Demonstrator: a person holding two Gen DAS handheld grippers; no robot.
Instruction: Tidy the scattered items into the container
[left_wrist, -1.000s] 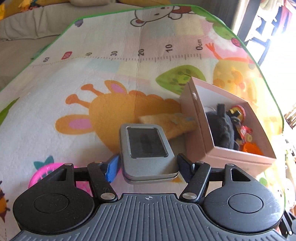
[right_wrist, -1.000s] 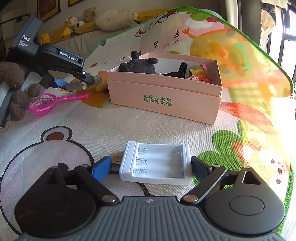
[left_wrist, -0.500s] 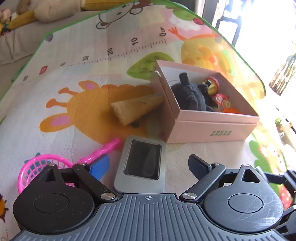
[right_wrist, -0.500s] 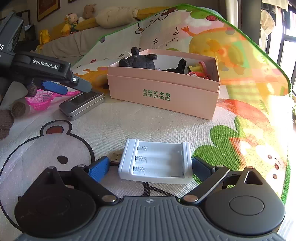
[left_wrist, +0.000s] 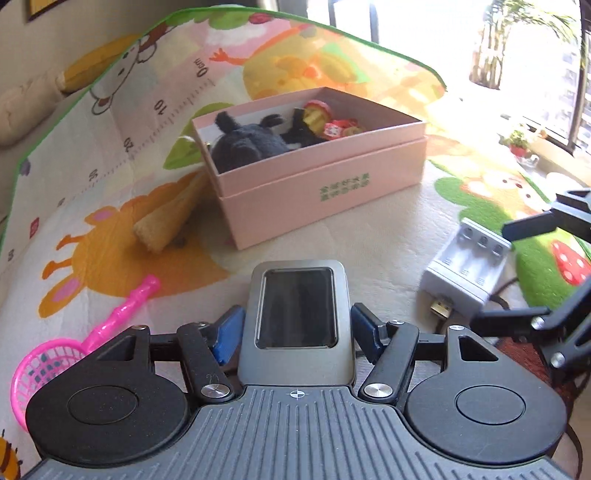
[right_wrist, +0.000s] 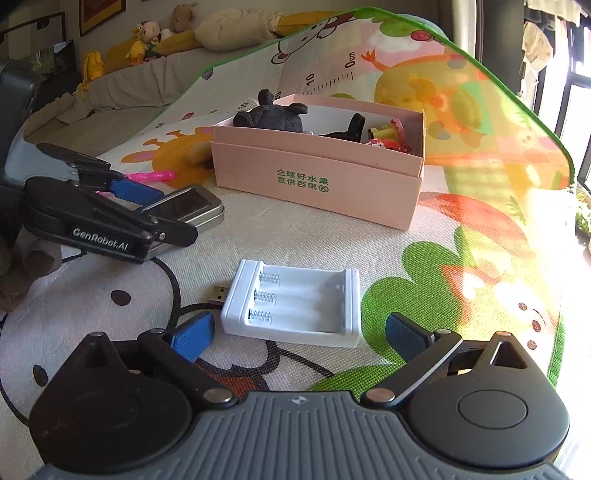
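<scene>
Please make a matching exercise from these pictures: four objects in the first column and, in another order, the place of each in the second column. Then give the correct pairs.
Objects
1. grey tin
2. white battery holder
3. dark plush toy
4. pink toy net

Places
A. inside the pink box
B. on the mat, in front of the right gripper
C. on the mat, at the left of the left wrist view
D. between the fingers of the left gripper

Pairs: 1-D, 2-B, 3-A, 4-C
</scene>
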